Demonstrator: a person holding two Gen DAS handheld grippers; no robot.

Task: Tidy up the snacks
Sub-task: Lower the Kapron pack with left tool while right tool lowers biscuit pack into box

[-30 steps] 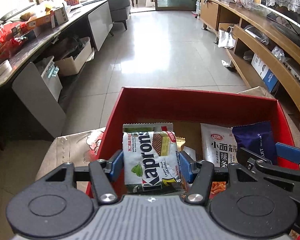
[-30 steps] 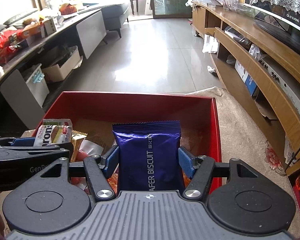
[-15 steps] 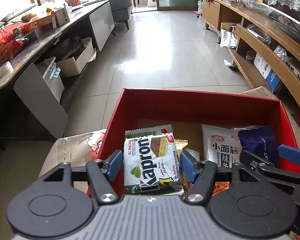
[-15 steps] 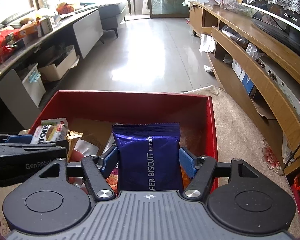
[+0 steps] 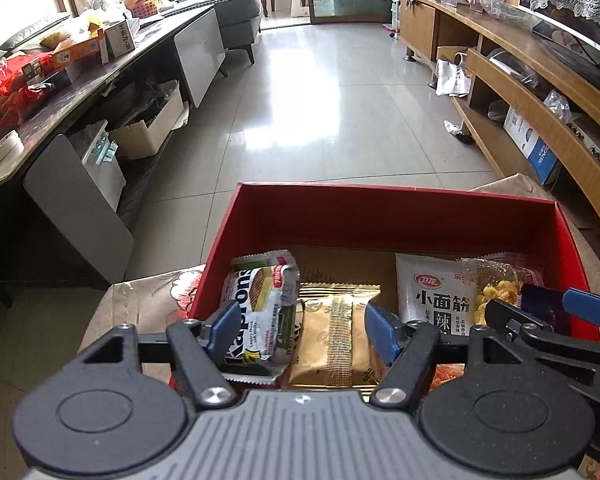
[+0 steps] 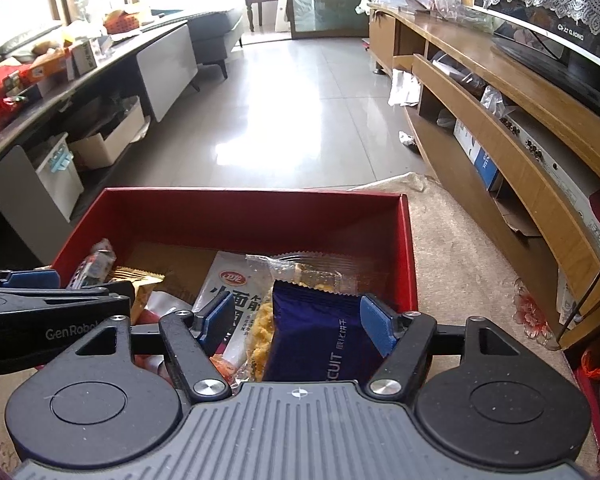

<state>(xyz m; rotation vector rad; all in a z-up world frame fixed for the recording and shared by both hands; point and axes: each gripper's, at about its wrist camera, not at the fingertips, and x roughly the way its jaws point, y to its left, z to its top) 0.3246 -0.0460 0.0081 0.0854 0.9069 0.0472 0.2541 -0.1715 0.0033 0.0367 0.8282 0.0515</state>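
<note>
A red box holds several snack packs. My left gripper is open over it. The Kaprons wafer pack lies in the box against the left finger, beside a gold pack. My right gripper is open too. The dark blue wafer biscuit pack rests in the box by the right finger, next to a clear pack of yellow snacks and a white pack with Chinese print.
The box sits on a cloth-covered surface. A long dark counter with goods runs on the left, wooden shelving on the right, tiled floor beyond. The left gripper's body shows in the right wrist view.
Both grippers have opened and let go of their packs. The Kaprons pack and the blue biscuit pack have dropped into the red box. Both grippers have pulled back a little.
</note>
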